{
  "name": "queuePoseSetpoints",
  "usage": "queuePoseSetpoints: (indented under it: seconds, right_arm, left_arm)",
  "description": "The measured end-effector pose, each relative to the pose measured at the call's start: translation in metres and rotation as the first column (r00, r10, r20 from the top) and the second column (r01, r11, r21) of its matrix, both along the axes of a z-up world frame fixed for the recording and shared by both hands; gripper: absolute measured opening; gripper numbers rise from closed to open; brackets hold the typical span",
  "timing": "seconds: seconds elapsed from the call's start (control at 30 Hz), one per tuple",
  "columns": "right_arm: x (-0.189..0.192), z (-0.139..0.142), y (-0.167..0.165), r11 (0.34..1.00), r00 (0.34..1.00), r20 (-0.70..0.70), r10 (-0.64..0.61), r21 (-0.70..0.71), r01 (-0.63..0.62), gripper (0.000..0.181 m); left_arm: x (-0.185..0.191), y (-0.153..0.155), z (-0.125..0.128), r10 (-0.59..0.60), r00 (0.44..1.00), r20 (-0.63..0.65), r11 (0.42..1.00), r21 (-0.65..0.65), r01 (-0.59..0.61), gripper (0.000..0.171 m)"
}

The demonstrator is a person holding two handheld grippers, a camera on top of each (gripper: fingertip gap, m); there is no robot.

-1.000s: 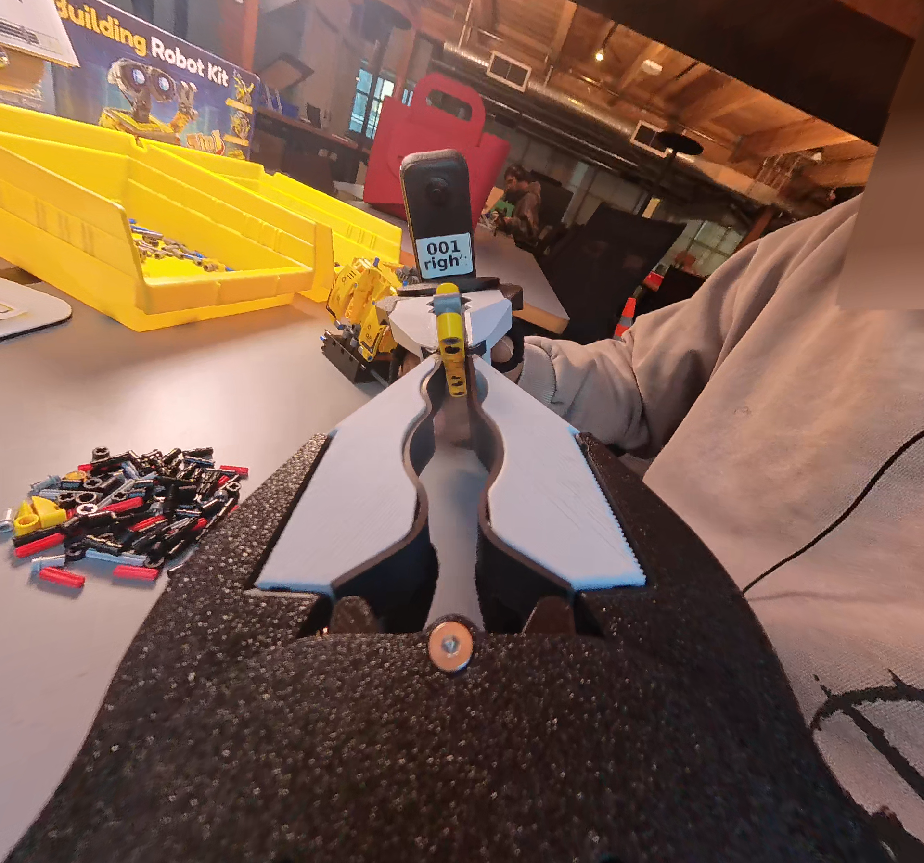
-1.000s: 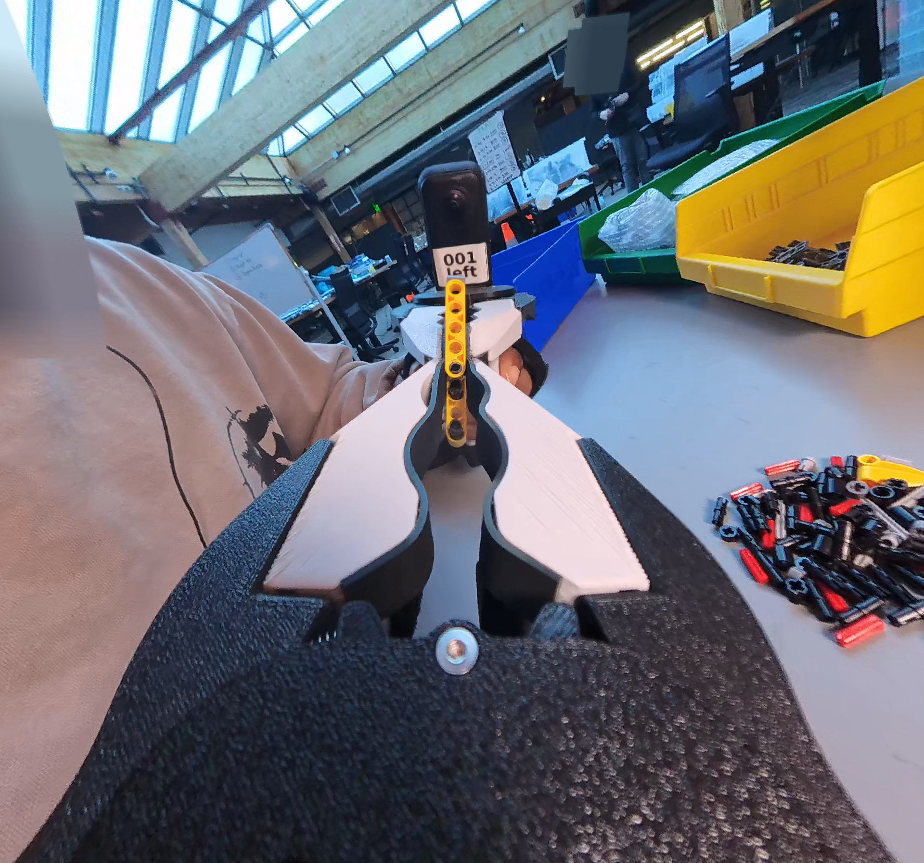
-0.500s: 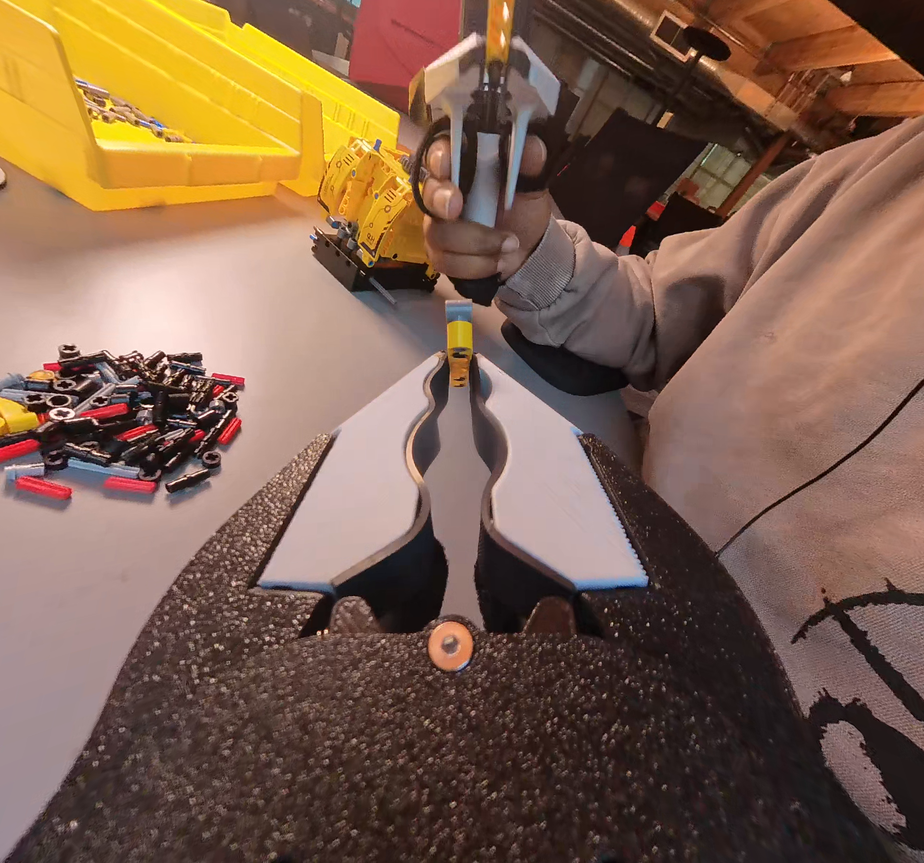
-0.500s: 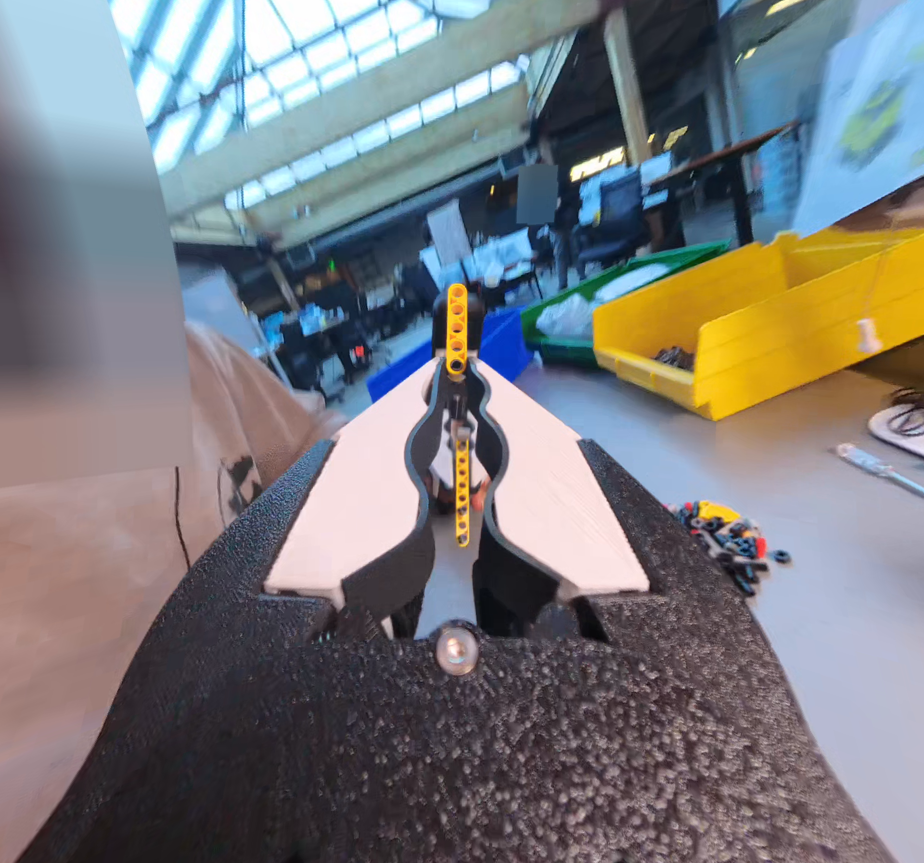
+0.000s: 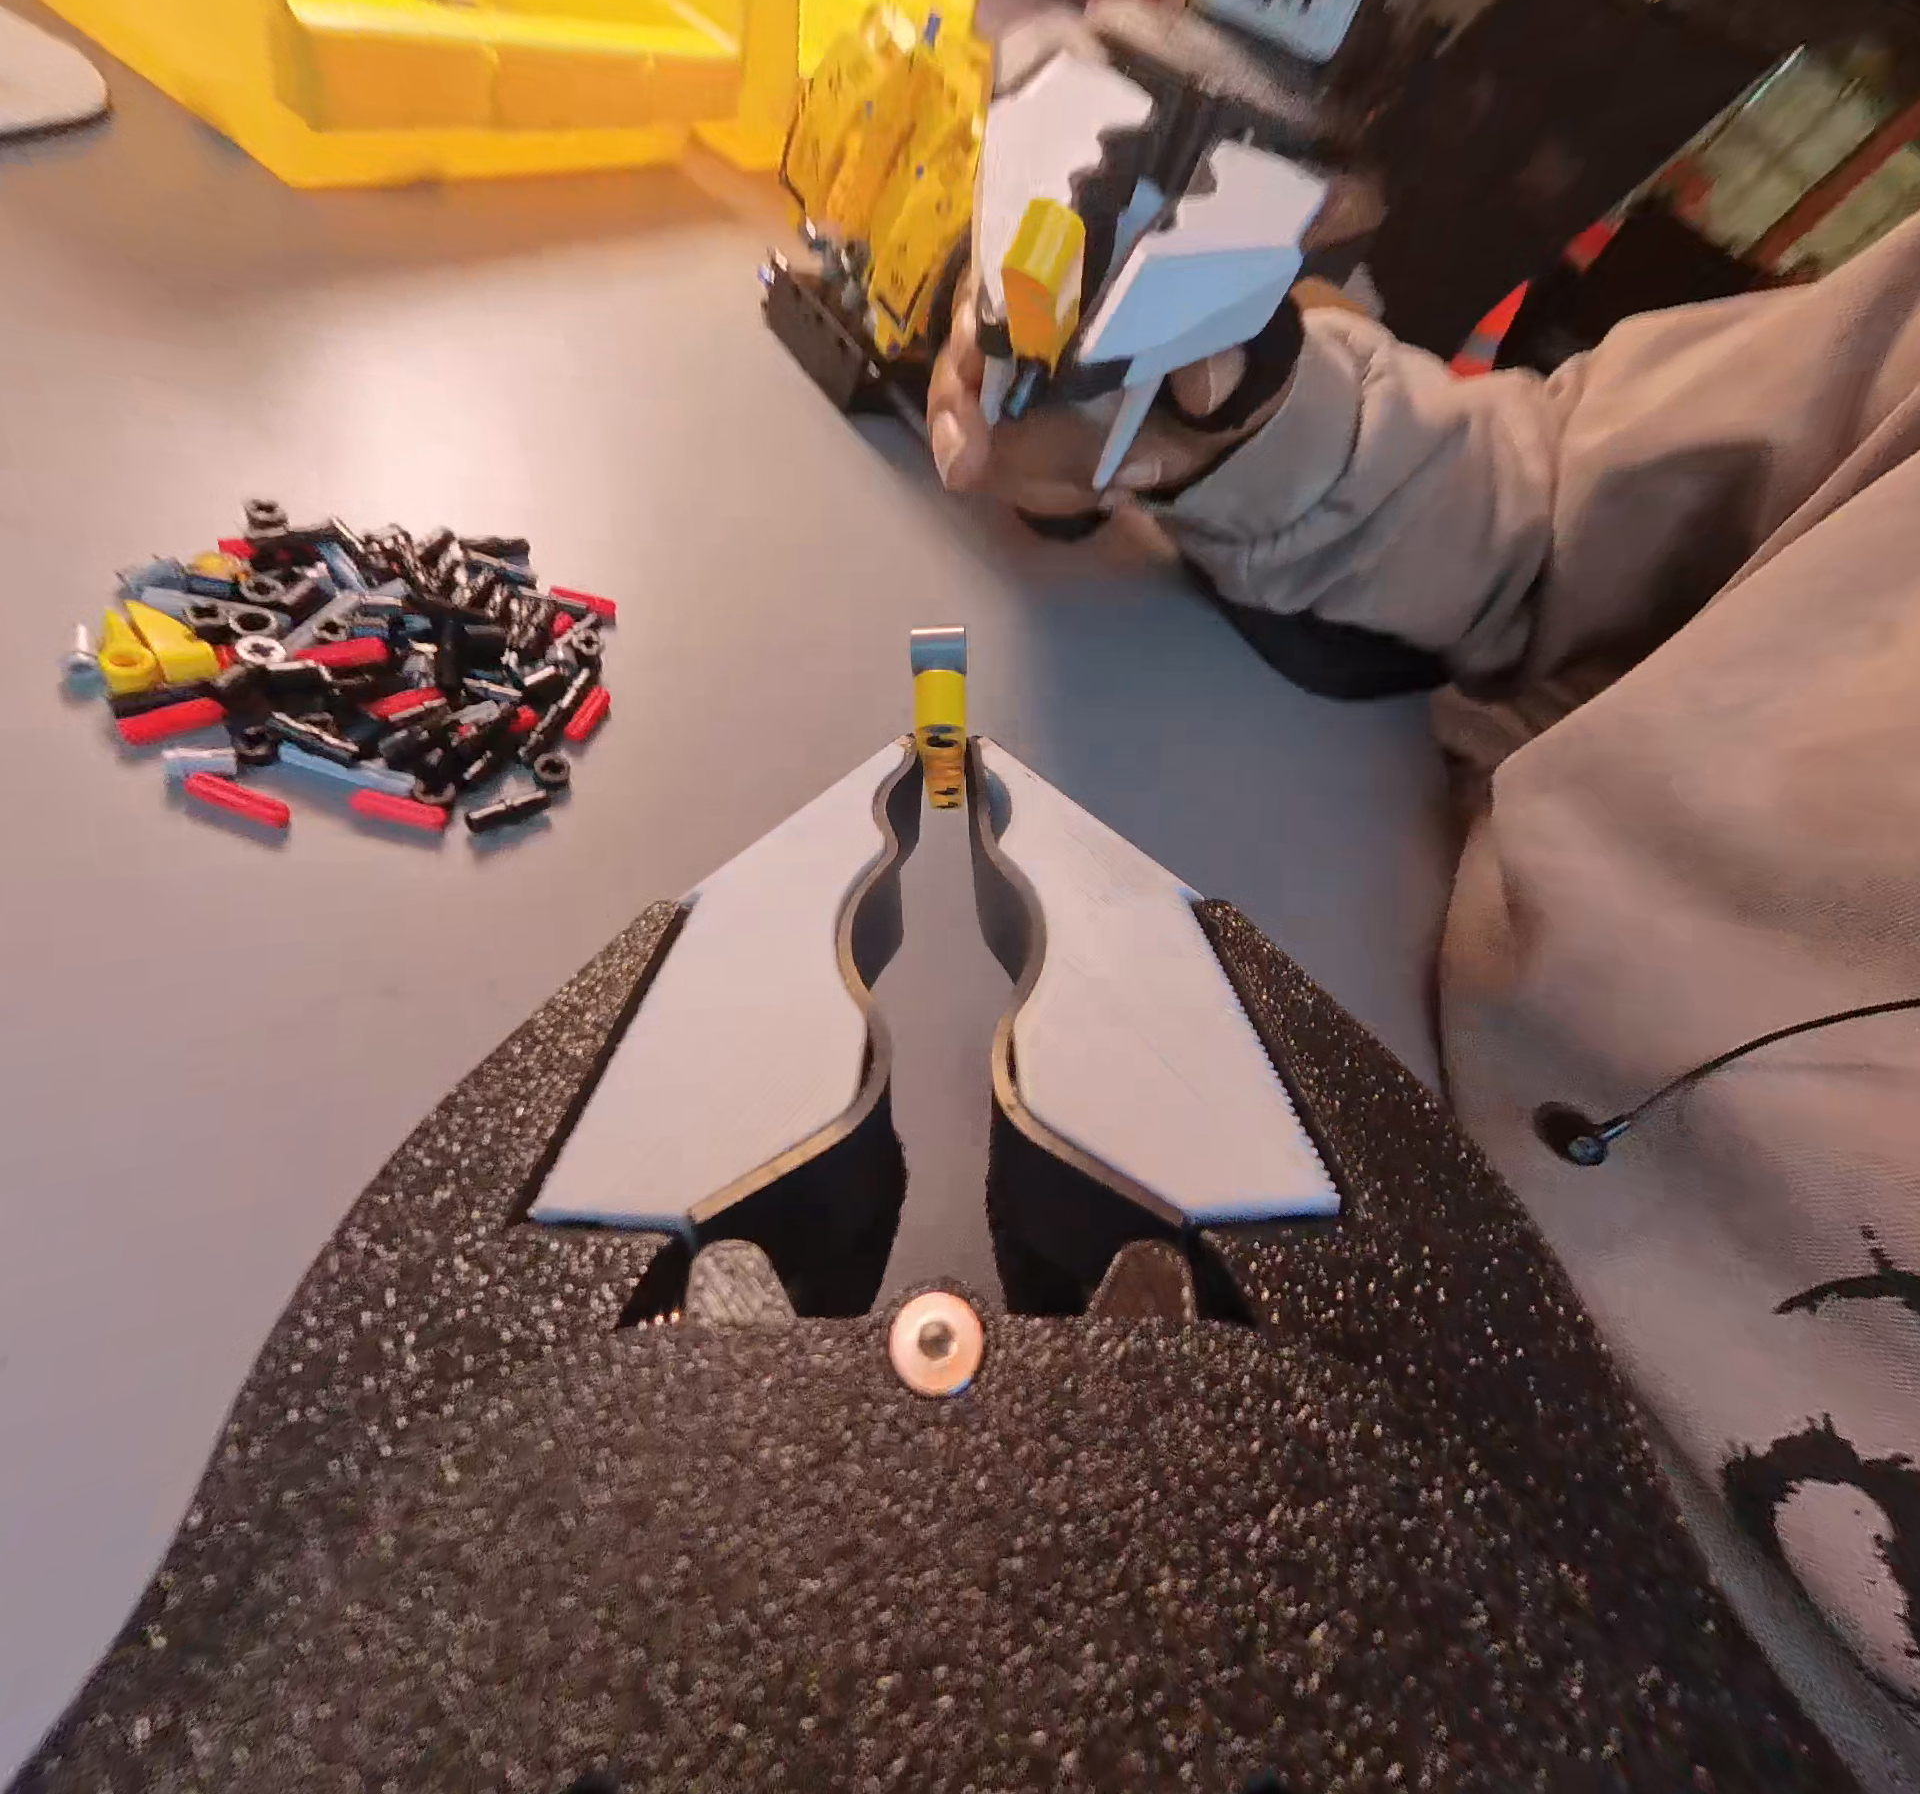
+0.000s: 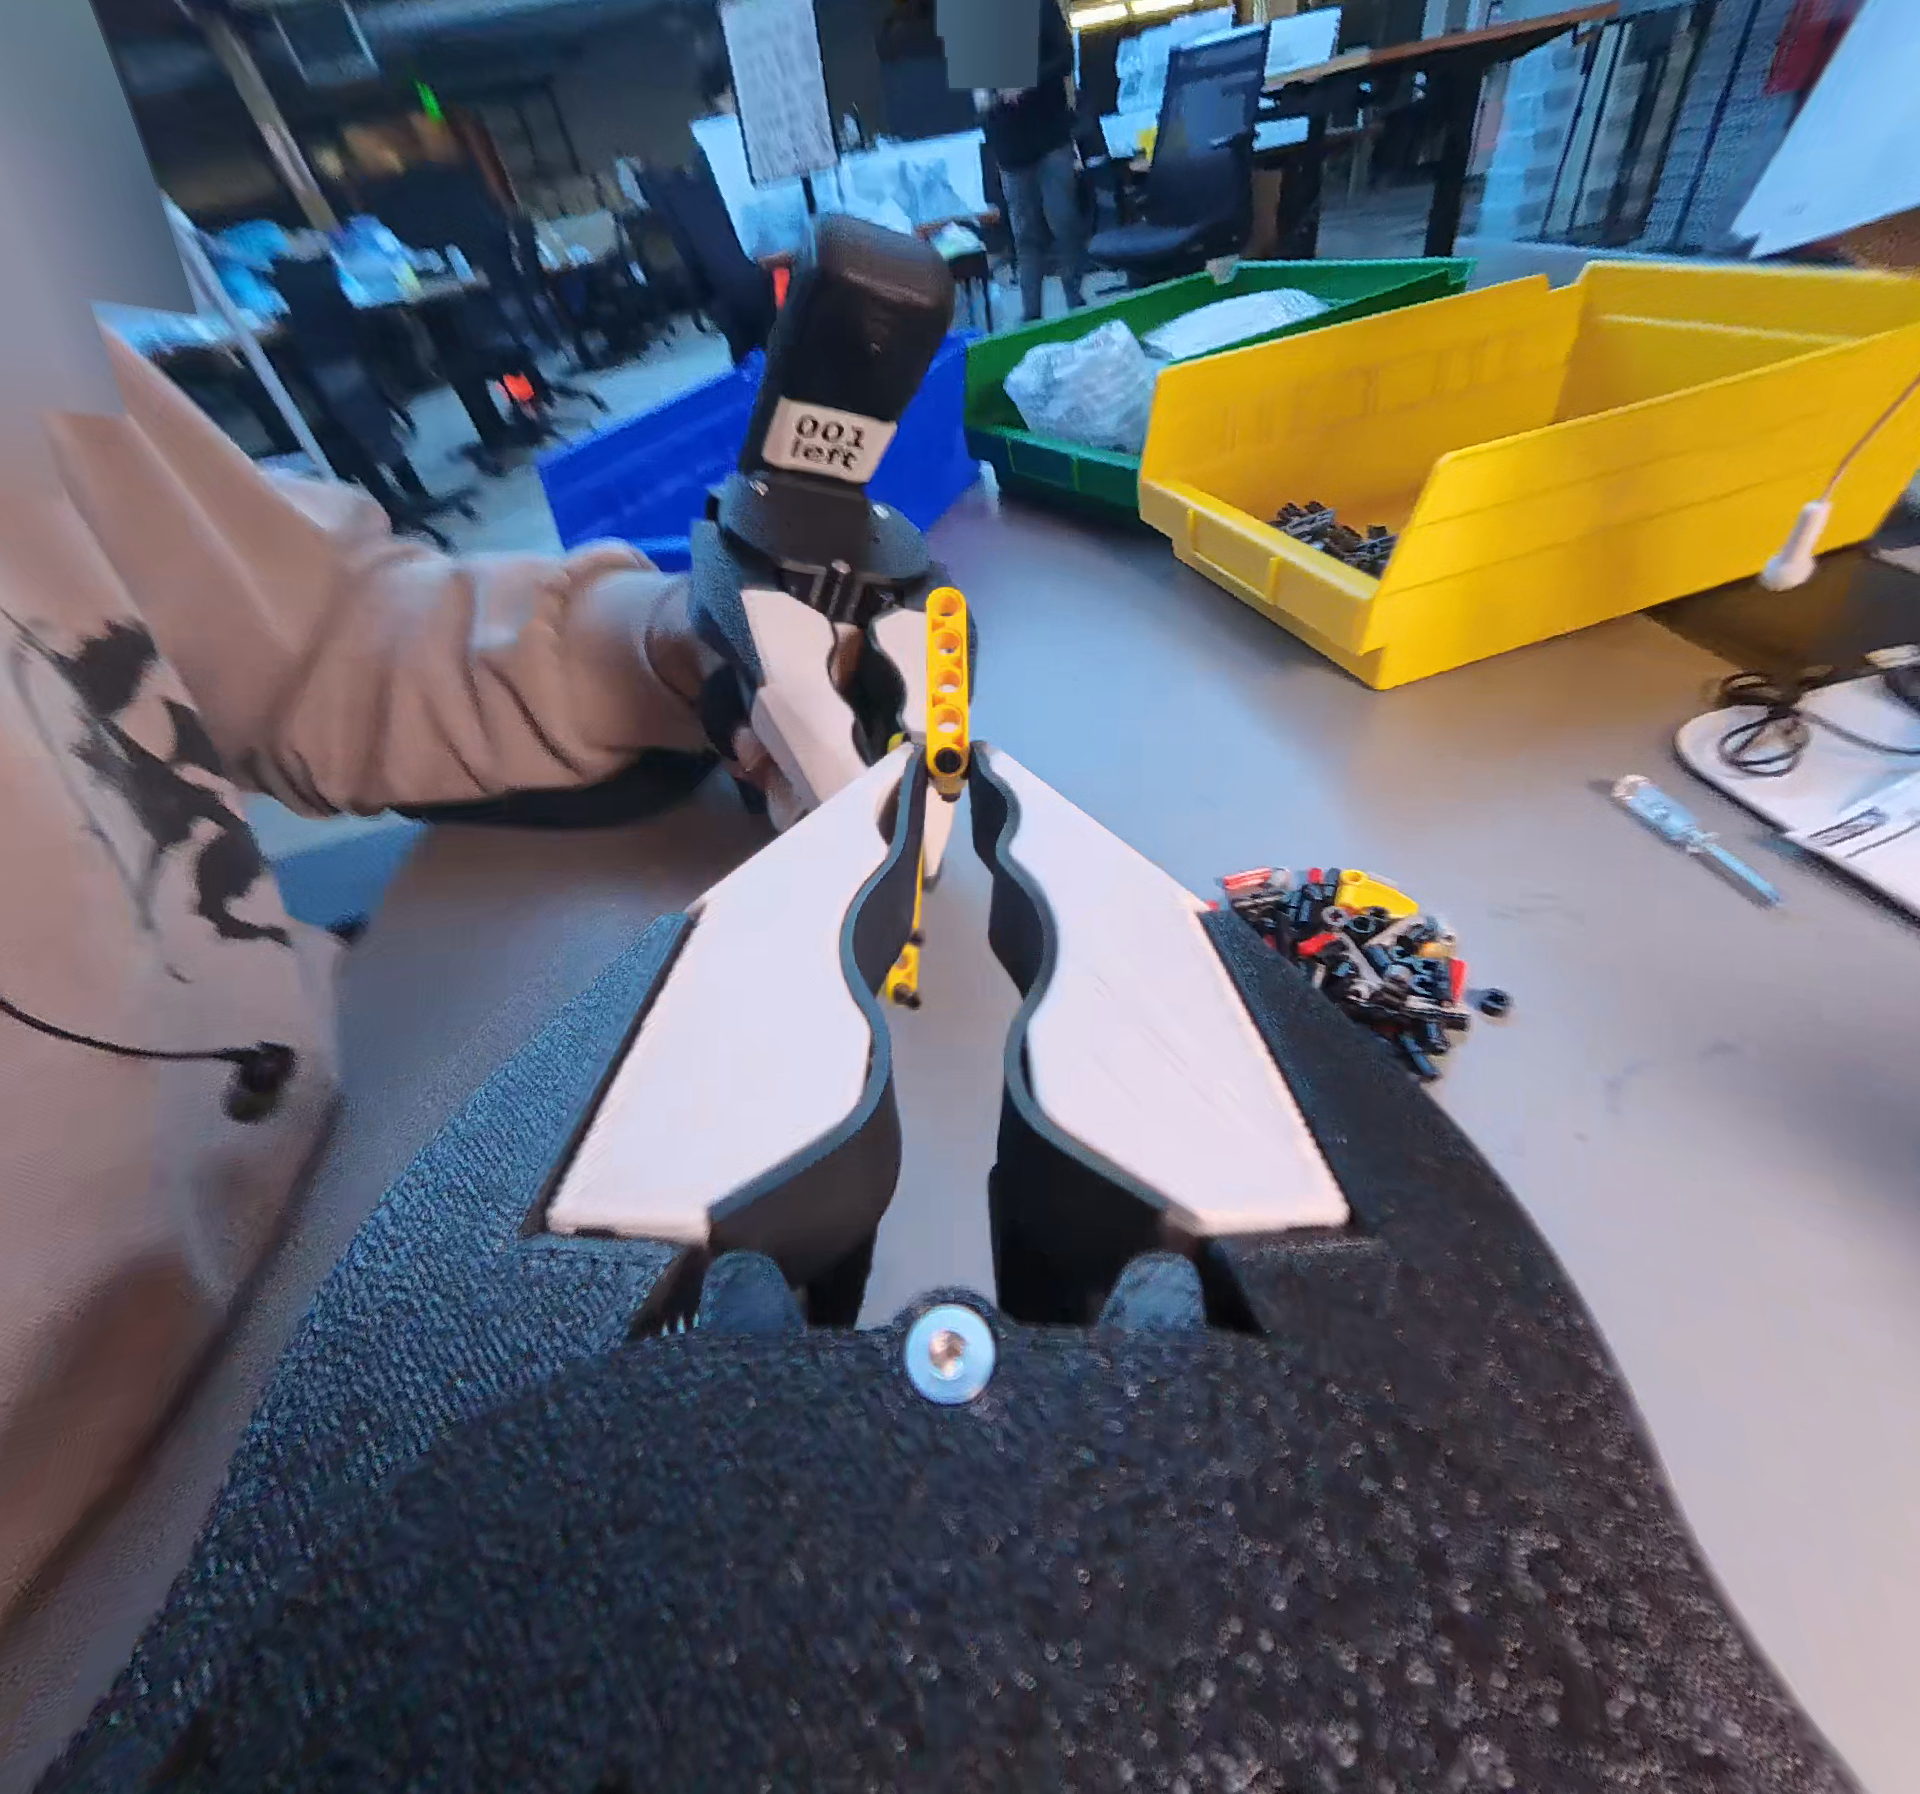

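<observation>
- Grey bench [image 5: 312,913] beneath both tools; yellow bin [image 5: 468,71] at the far edge, pile of small parts [image 5: 343,674] loose nearby.
- Left tongs [image 5: 940,757] clenched on a short yellow piece [image 5: 940,705]; right tongs [image 6: 948,757] clenched on a long holed yellow beam [image 6: 948,674], both clear of the bench.
- Firm squeeze advisable: pinched at the tips only.
- Pitched lower toward the bench than half a second ago; grips unchanged.

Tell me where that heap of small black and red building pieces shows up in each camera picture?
Left wrist view: the heap of small pieces lies on the grey table, left of the left gripper.
Right wrist view: the same heap lies right of the right gripper.
Shared landmark: the yellow bin behind the heap.
</observation>
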State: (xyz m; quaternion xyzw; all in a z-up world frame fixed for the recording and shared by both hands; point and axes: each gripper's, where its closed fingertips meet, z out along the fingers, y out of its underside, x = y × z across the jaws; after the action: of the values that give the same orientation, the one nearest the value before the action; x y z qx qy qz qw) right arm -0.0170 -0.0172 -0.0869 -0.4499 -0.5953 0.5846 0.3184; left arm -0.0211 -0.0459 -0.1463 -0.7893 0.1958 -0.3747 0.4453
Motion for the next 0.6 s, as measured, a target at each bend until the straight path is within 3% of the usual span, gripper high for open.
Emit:
queuePoseSetpoints:
  seconds: [0.1,0.23,0.3,0.47,0.53,0.6]
  right_arm:
    - [0.0,-0.01,-0.005,0.974,1.0,-0.009,-0.018,0.225,0.019,0.007]
    - [0.0,-0.019,-0.014,0.889,1.0,-0.027,-0.016,0.457,0.026,0.007]
    - [0.0,-0.023,-0.016,0.863,1.0,-0.019,-0.014,0.506,0.021,0.007]
    - [0.0,-0.029,-0.016,0.825,1.0,-0.008,-0.02,0.565,0.021,0.007]
    - [0.0,-0.03,-0.014,0.804,1.0,-0.014,-0.028,0.594,0.031,0.007]
    - [0.0,-0.032,-0.013,0.78,0.999,-0.012,-0.036,0.624,0.035,0.007]
  left_arm:
    - [0.009,-0.006,-0.012,-0.044,0.996,-0.076,0.999,-0.029,0.042,0.007]
    - [0.011,-0.008,-0.019,-0.055,0.993,-0.105,0.997,-0.058,0.05,0.007]
    - [0.009,-0.008,-0.025,-0.051,0.991,-0.126,0.995,-0.09,0.04,0.009]
    - [0.001,-0.007,-0.033,-0.031,0.979,-0.201,0.995,-0.098,0.011,0.039]
    - [-0.006,-0.003,-0.021,0.005,0.981,-0.193,0.999,-0.039,-0.013,0.045]
    - [-0.004,-0.003,0.003,0.002,0.997,-0.075,1.0,0.016,-0.001,0.041]
